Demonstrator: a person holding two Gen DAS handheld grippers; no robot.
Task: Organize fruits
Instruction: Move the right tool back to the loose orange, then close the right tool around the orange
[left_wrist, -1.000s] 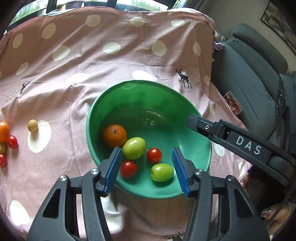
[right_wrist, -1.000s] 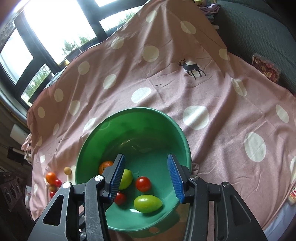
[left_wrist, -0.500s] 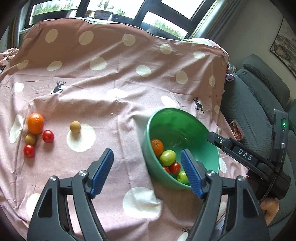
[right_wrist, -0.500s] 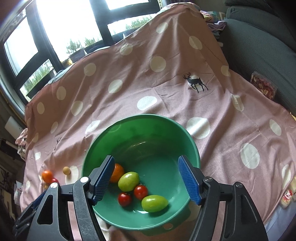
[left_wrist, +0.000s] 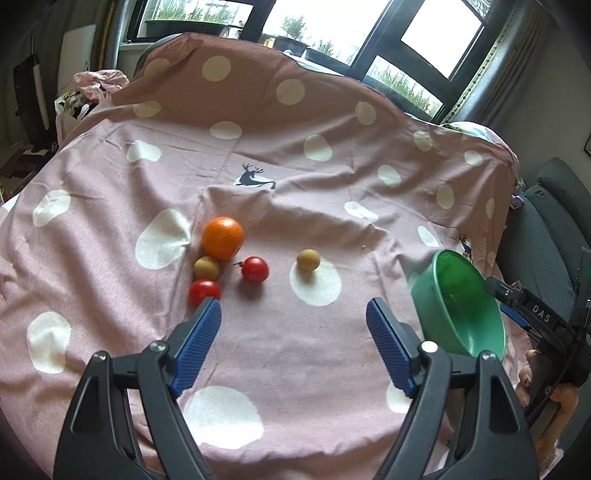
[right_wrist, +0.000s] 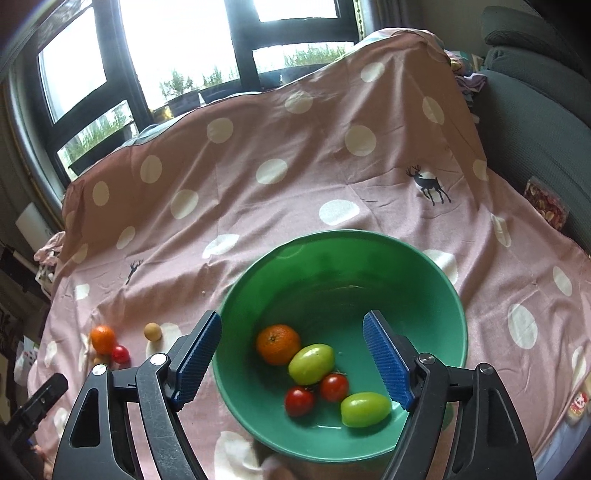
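cloth: pink sheet (left_wrist: 295, 369) with white dots and small deer prints, draped and creased | windows (right_wrist: 155, 48): dark frames, greenery outside | sofa (right_wrist: 535, 122): grey-green, at the sheet's right edge | packet (right_wrist: 546, 206): patterned, lying on the sofa | far left: crumpled pink fabric (left_wrist: 99, 79)

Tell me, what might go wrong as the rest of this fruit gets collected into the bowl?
The loose orange, two red tomatoes and a small brown fruit sit bunched on wrinkled cloth; the open left gripper, grabbing one, could nudge the others rolling. The green bowl rests on soft fabric near the edge by the sofa, so a bump from the open right gripper might tip it.
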